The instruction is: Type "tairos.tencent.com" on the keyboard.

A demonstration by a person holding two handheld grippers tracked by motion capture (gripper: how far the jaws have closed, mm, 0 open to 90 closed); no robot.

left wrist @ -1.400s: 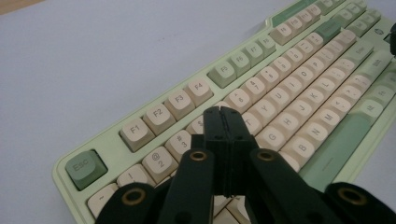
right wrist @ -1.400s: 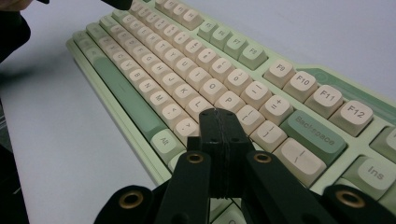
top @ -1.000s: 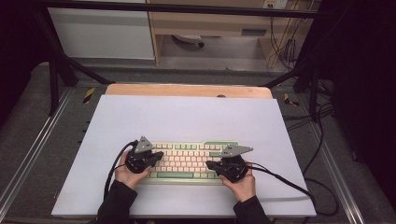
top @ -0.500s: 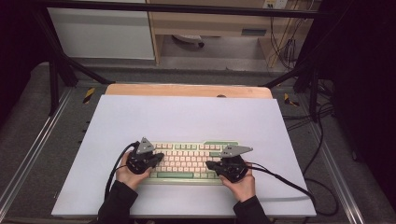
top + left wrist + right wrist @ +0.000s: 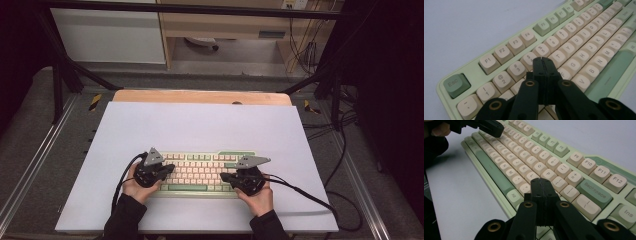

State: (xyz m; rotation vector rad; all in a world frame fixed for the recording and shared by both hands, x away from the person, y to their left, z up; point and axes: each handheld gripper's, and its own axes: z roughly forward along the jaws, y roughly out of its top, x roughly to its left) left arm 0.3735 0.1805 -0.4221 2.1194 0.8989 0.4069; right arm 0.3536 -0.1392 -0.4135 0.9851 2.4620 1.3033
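Both your claws are clamped fully shut with nothing in them. Your left gripper (image 5: 167, 170) hangs over the keyboard (image 5: 200, 170) at its 9 o'clock end, tips (image 5: 542, 60) above the R/T keys; your right gripper (image 5: 226, 176) sits at the 3 o'clock end, near the quote key (image 5: 540, 180). The board's long axis runs 9-to-3 on the white mat (image 5: 200, 125), so each hand's nearer its own half. Touching or just hovering? Can't tell.

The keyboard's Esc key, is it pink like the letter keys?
No, the Esc key is green, while the letter keys beside it are cream.
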